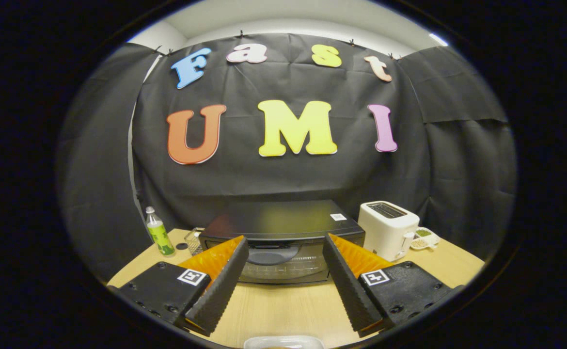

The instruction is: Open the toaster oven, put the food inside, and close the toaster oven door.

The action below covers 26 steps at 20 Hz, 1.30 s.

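Note:
A black toaster oven (283, 228) stands on the wooden table (283, 305) just beyond my fingertips, its glass door (283, 266) shut and its handle (271, 254) at the top of the door. My gripper (283, 242) is open, its two fingers spread wide on either side of the door, with nothing between them. A clear container (283, 342) lies at the near table edge below the fingers; I cannot make out what is in it.
A white pop-up toaster (387, 229) stands right of the oven, with a small dish (424, 237) of green bits behind it. A green-labelled bottle (159, 232) and a wire rack (195, 241) sit left of the oven. Black cloth walls close in the table.

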### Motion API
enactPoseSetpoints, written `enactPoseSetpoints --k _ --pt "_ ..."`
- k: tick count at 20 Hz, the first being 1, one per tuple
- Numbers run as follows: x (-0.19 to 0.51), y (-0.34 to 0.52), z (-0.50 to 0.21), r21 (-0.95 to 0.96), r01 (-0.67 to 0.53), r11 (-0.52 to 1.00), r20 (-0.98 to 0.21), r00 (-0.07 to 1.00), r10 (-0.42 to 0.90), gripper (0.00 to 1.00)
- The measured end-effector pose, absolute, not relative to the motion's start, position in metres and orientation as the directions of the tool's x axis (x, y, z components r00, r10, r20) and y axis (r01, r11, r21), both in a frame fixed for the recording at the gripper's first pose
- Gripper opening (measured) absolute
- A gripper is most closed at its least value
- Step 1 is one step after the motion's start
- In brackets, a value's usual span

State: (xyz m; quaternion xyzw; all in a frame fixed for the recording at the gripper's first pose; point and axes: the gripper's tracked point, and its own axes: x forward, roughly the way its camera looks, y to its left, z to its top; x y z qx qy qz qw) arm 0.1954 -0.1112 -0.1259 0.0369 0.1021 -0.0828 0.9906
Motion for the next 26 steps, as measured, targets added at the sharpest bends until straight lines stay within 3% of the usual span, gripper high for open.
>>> enactPoseSetpoints --k 13,26 --pt "0.268 -0.108 -0.167 0.071 0.182 0.981 -0.213 0.963 -0.163 1.0" --pt "0.282 -0.103 -0.192 0.031 0.197 0.98 -0.239 0.953 -0.184 1.0"
